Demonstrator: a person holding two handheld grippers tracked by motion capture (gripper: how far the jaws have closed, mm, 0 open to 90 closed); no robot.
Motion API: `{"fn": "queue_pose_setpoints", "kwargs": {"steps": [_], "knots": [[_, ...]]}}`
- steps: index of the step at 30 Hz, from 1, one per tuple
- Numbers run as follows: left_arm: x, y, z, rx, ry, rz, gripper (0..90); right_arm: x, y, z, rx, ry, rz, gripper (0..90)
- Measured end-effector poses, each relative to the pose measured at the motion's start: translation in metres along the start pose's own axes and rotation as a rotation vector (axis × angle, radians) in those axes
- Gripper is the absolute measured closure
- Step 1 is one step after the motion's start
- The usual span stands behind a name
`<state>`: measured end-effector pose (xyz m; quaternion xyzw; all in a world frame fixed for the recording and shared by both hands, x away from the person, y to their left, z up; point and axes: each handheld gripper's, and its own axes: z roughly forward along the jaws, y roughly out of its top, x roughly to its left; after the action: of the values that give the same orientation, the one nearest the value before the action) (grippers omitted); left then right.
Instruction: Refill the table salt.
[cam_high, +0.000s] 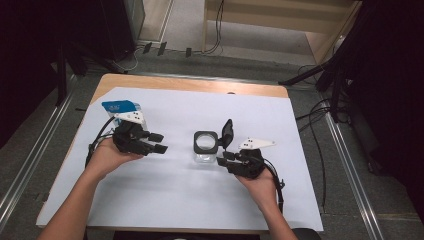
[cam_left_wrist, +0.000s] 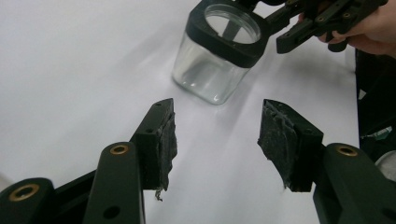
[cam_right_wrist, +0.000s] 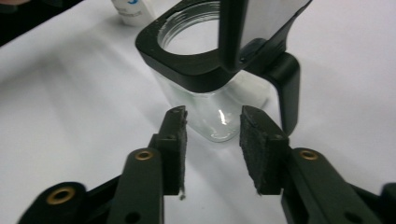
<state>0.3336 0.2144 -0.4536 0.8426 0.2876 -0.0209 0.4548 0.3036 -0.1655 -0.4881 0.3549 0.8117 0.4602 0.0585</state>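
Glass jar (cam_high: 205, 148) with a black collar stands mid-surface (cam_high: 150, 200), its hinged lid (cam_high: 227, 132) raised. Right gripper (cam_high: 223, 156) sits just beside the jar, jaws narrowly parted, empty. Left gripper (cam_high: 159, 143) lies apart from the jar, jaws wide, empty.

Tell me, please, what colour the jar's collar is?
Black, on the clear glass jar; the right gripper view shows it best.
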Motion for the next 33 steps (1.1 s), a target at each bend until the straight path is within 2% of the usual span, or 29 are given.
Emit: {"fn": "queue_pose_setpoints", "kwargs": {"steps": [12,19,33], "knots": [[0.013,-0.022,-0.031,-0.022,0.079,-0.053,47.3,0.001,-0.001,0.006,0.010,0.033,-0.018,61.3],[0.021,-0.032,-0.052,-0.069,0.125,-0.097,48.8,0.002,-0.001,0.007,0.003,0.047,-0.025,60.9],[0.043,-0.050,-0.087,-0.076,0.215,-0.171,49.9,0.002,-0.002,0.012,0.029,0.051,-0.029,60.9]]}}
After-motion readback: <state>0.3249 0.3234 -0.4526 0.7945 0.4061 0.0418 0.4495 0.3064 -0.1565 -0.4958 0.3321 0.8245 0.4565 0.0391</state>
